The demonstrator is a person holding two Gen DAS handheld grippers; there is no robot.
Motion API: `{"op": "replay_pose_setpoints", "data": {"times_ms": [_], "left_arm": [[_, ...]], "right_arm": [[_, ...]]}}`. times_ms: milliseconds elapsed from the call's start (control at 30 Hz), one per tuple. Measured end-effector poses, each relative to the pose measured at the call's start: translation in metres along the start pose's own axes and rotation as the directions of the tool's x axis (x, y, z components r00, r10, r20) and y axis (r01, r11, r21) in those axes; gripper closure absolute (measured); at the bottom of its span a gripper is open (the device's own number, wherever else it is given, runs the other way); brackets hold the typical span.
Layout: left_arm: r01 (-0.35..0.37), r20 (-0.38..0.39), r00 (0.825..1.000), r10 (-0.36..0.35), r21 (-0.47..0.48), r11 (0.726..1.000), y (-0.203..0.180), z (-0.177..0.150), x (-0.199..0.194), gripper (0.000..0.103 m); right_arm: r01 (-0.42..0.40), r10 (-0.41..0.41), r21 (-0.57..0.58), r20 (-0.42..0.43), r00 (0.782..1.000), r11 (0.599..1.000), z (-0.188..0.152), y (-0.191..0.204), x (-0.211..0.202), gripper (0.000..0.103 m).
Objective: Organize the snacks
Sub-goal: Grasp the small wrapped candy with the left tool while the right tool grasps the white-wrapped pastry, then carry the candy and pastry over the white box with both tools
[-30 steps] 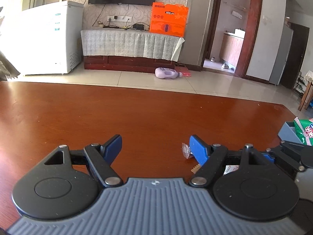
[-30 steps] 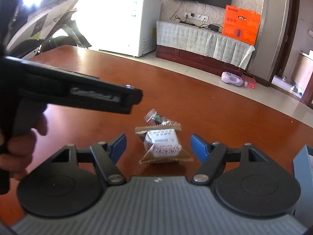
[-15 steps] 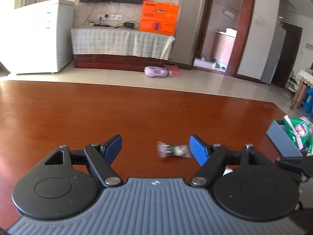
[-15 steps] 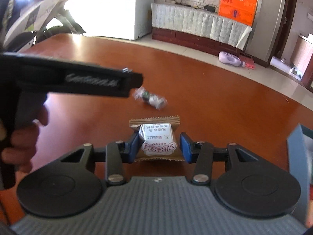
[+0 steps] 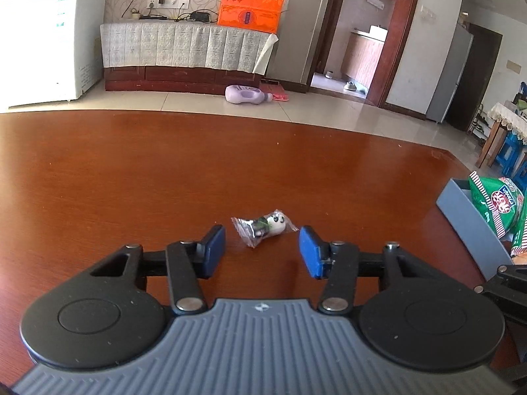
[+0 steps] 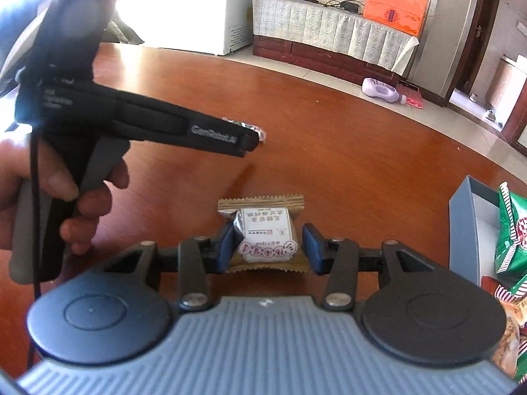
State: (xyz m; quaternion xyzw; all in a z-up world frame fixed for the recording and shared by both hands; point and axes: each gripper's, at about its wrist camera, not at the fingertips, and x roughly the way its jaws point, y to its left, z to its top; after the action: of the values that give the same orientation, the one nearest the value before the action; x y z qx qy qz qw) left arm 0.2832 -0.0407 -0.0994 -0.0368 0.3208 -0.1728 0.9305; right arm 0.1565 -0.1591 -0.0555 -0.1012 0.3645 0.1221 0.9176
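A small clear-wrapped panda candy (image 5: 265,227) lies on the brown wooden table (image 5: 131,171), just ahead of my left gripper (image 5: 262,251), which is open with the candy between and slightly beyond its blue fingertips. My right gripper (image 6: 268,247) is shut on a gold-wrapped snack packet with a white label (image 6: 265,230) and holds it above the table. The left gripper's body (image 6: 148,125) shows in the right wrist view, and part of the candy (image 6: 253,130) peeks out behind its tip.
A grey box (image 5: 467,217) with green snack bags (image 5: 497,204) stands at the table's right edge; it also shows in the right wrist view (image 6: 464,227). Beyond the table are a white freezer (image 5: 49,39), a covered cabinet and a purple bottle (image 5: 247,93) on the floor.
My right gripper closed on the gold packet and lifted it. My left gripper moved toward the panda candy, which now lies centred ahead of its fingers, and narrowed its opening somewhat.
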Motion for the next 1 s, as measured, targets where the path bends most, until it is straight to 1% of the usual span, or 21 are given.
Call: {"op": "replay_pose_setpoints", "data": {"times_ms": [100, 133, 167, 200, 300, 333, 400, 433, 467, 533, 633, 800, 1000], "left_arm": [[-0.004, -0.001, 1.000, 0.004, 0.006, 1.000, -0.004, 0.000, 0.004, 0.044], [-0.007, -0.005, 1.000, 0.007, 0.012, 1.000, -0.005, 0.001, 0.006, 0.041], [-0.021, -0.007, 1.000, 0.021, 0.024, 1.000, -0.008, 0.003, 0.009, 0.040], [-0.027, -0.007, 1.000, 0.027, 0.033, 0.999, -0.010, -0.001, 0.008, 0.040], [-0.012, -0.012, 1.000, 0.013, 0.059, 0.998, -0.015, 0.001, 0.013, 0.040], [-0.006, -0.013, 1.000, 0.007, 0.065, 0.998, -0.014, 0.001, 0.014, 0.042], [0.002, -0.013, 1.000, -0.001, 0.074, 0.997, -0.016, 0.000, 0.015, 0.053], [0.004, -0.013, 1.000, -0.003, 0.081, 0.997, -0.017, -0.001, 0.015, 0.064], [0.010, -0.013, 1.000, -0.009, 0.086, 0.996, -0.017, -0.005, 0.013, 0.072], [0.027, -0.018, 1.000, -0.025, 0.103, 0.994, -0.019, -0.007, 0.012, 0.080], [0.037, -0.026, 0.999, -0.034, 0.128, 0.991, -0.021, -0.010, 0.010, 0.084], [0.020, -0.036, 0.999, -0.016, 0.111, 0.994, -0.019, -0.009, 0.005, 0.086], [0.030, 0.006, 1.000, -0.031, 0.112, 0.993, -0.035, -0.004, -0.016, 0.086]], "right_arm": [[0.000, 0.000, -0.005, 0.000, 1.000, 1.000, -0.001, -0.002, -0.001, 0.055], [-0.002, 0.002, -0.006, 0.001, 1.000, 1.000, 0.000, -0.004, 0.000, 0.055], [-0.004, 0.004, -0.006, 0.002, 1.000, 1.000, 0.000, -0.004, 0.000, 0.055], [-0.007, 0.007, -0.004, 0.002, 1.000, 1.000, 0.000, -0.005, 0.000, 0.055], [-0.011, 0.011, -0.003, 0.002, 1.000, 1.000, 0.001, -0.007, 0.000, 0.055], [-0.012, 0.012, -0.003, 0.003, 1.000, 1.000, 0.001, -0.008, 0.001, 0.055], [-0.013, 0.013, -0.006, 0.003, 1.000, 1.000, 0.001, -0.010, 0.002, 0.055], [-0.011, 0.011, -0.008, 0.003, 1.000, 1.000, 0.001, -0.010, 0.002, 0.055], [-0.008, 0.008, -0.009, 0.002, 1.000, 1.000, 0.000, -0.010, 0.002, 0.055], [-0.002, 0.002, -0.007, -0.001, 1.000, 1.000, 0.000, -0.010, 0.002, 0.056], [0.009, -0.009, -0.004, -0.008, 1.000, 1.000, -0.001, -0.007, 0.001, 0.057], [0.021, -0.021, -0.010, -0.009, 1.000, 1.000, -0.003, -0.001, -0.008, 0.058], [0.047, -0.047, -0.007, 0.019, 0.999, 0.999, -0.006, 0.005, -0.027, 0.058]]}}
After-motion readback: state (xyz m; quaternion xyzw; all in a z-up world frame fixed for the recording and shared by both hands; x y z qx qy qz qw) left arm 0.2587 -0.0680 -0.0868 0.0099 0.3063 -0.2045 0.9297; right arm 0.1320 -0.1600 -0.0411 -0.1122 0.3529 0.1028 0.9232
